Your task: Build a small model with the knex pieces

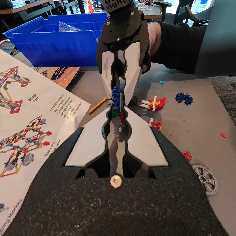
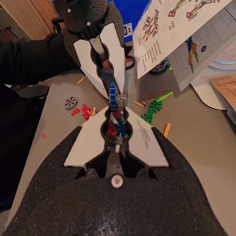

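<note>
while both grippers meet tip to tip above the middle of the bench [image 1: 178, 127], the left gripper [image 1: 116, 108] has its jaws narrowed onto a small toy assembly [image 1: 118, 102] of a blue toothed connector, a grey rod and red and green pieces. the right gripper [image 1: 118, 94] comes from the far side, jaws narrow, clamped on the blue connector [image 2: 112, 97] of the same assembly.

printed sheet [image 1: 31, 114] with coloured model drawings and multilingual text covers the left edge; a booklet [image 1: 61, 76] lies beyond it, then a blue bin [image 1: 53, 48] at the far edge. a white tag with dark lettering sits atop the right gripper.

loose on the bench: red-and-yellow cluster [image 1: 157, 103], blue connector pair [image 1: 183, 99], grey wheel [image 1: 205, 178] near the right edge, orange rod [image 1: 97, 105], green connector strip [image 2: 152, 109].
</note>
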Motion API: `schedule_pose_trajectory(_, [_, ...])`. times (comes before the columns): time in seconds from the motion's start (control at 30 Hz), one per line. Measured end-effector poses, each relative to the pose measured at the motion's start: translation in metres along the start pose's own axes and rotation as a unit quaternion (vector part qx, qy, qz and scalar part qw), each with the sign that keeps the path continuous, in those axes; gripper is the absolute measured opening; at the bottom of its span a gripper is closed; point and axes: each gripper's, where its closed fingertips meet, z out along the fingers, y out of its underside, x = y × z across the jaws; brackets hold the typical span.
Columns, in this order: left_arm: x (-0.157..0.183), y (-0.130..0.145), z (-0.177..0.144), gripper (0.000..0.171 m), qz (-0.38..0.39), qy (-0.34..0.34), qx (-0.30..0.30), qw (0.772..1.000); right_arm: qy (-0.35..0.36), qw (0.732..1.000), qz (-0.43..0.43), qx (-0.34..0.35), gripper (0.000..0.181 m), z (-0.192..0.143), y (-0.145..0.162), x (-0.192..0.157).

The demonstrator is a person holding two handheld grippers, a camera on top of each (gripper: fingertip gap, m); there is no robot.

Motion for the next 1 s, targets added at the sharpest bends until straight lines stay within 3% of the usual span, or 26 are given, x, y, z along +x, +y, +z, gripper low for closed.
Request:
schedule_pose_trajectory(0.53, [0.0, -0.008, 0.002, 0.014, -0.029, 0.011, 0.028, 0.999, 0.014, 1.0, 0.002, 0.003, 0.027, -0.01, -0.001, 0.004])
schedule_pose_trajectory(0.73, [0.002, -0.004, 0.011, 0.014, -0.022, 0.008, 0.009, 1.0, 0.008, 1.0, 0.003, 0.002, 0.03, -0.018, 0.001, 0.002])
schedule_pose_trajectory(1.0, [0.0, -0.001, 0.01, 0.014, -0.012, -0.002, -0.003, 1.0, 0.023, 1.0, -0.015, 0.009, 0.016, -0.016, -0.003, 0.003])
